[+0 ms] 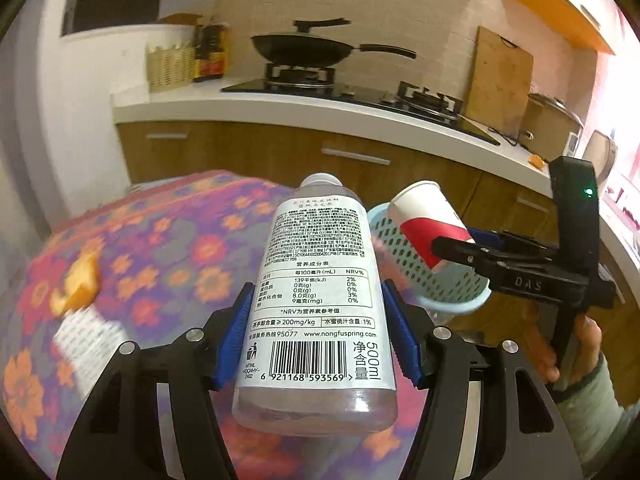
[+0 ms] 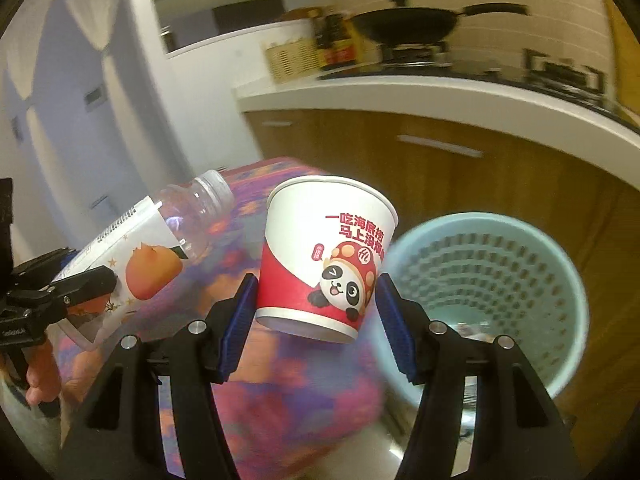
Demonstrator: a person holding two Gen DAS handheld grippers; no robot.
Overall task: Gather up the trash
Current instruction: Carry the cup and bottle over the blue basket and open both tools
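Observation:
My left gripper (image 1: pixel 318 304) is shut on a clear plastic bottle (image 1: pixel 318 280) with a white label, held above the flowered table; the same bottle (image 2: pixel 160 248) shows at the left of the right wrist view. My right gripper (image 2: pixel 316 292) is shut on a red-and-white paper cup (image 2: pixel 324 256) with a panda print, also seen as the cup (image 1: pixel 430 220) at the right of the left wrist view. A light-blue mesh trash basket (image 2: pixel 500 280) stands just right of the cup, beyond the table's edge; in the left wrist view the basket (image 1: pixel 436 276) lies behind the cup.
An orange peel (image 1: pixel 78 284) and a white wrapper (image 1: pixel 86 332) lie on the flowered tablecloth (image 1: pixel 180 256) at the left. Behind runs a kitchen counter (image 1: pixel 280 106) with a wok (image 1: pixel 316 50) on the stove, a cutting board (image 1: pixel 500 84) and a woven basket (image 1: pixel 170 68). A hand (image 1: pixel 576 344) holds the right gripper's handle.

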